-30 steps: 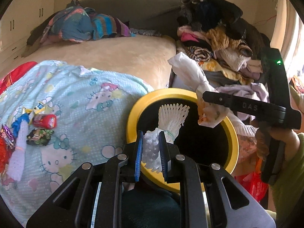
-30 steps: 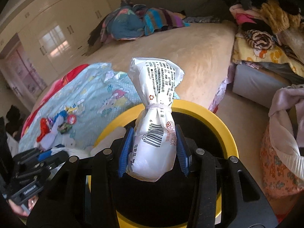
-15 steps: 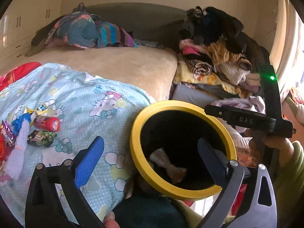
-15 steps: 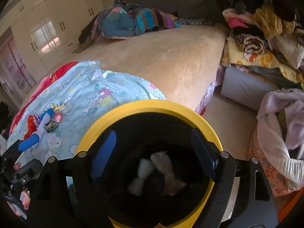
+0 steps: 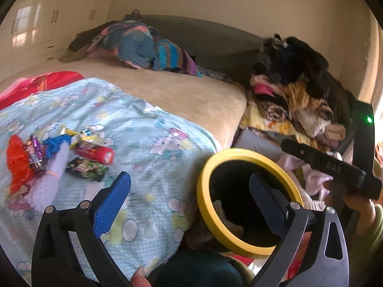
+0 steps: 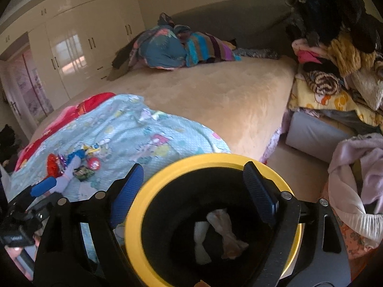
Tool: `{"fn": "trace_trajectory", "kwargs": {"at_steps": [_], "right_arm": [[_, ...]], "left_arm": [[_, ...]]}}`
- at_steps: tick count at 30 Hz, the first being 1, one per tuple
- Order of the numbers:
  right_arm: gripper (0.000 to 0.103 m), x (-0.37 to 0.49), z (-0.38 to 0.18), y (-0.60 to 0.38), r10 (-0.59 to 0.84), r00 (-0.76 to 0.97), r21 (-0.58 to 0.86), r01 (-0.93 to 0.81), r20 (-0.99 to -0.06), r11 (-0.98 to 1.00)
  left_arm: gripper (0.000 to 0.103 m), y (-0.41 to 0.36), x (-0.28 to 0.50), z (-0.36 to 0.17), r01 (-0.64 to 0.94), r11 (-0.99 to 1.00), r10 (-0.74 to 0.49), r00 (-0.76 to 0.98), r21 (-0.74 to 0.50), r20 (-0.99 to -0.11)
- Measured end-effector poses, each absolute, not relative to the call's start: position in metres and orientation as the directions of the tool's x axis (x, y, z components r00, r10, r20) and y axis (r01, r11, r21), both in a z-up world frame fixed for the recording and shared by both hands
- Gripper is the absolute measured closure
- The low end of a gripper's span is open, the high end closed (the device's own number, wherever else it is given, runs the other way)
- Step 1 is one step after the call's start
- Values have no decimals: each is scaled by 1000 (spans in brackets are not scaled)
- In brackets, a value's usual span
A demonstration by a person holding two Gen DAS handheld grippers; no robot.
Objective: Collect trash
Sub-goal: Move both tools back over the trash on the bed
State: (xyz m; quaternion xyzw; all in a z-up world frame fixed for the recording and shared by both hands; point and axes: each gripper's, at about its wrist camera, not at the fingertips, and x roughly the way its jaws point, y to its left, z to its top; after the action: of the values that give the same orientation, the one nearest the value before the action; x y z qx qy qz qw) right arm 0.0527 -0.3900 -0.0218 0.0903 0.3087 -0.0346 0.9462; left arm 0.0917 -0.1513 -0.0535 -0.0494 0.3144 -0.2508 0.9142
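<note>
Left wrist view: the left tongs (image 5: 189,192) gape wide and empty beside the round yellow-rimmed black bin (image 5: 247,203), which stands against the bed's edge. Left of the bin, on the pale blue cartoon-print blanket (image 5: 148,143), lies a cluster of bright snack wrappers (image 5: 57,155).

Right wrist view: the right tongs (image 6: 194,189) hang spread and empty above the bin (image 6: 134,217), where two white twisted packets (image 6: 222,234) rest at the bottom.
</note>
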Motion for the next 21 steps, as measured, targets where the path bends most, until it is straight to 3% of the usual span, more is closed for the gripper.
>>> {"fn": "trace_trajectory", "kwargs": {"at_steps": [21], "right_arm": [[24,44,1,-314,108,848,154,-32,-520,988]], "left_arm": [[6,-71,86,-18,268,908,-395,803,-321,-446]]}}
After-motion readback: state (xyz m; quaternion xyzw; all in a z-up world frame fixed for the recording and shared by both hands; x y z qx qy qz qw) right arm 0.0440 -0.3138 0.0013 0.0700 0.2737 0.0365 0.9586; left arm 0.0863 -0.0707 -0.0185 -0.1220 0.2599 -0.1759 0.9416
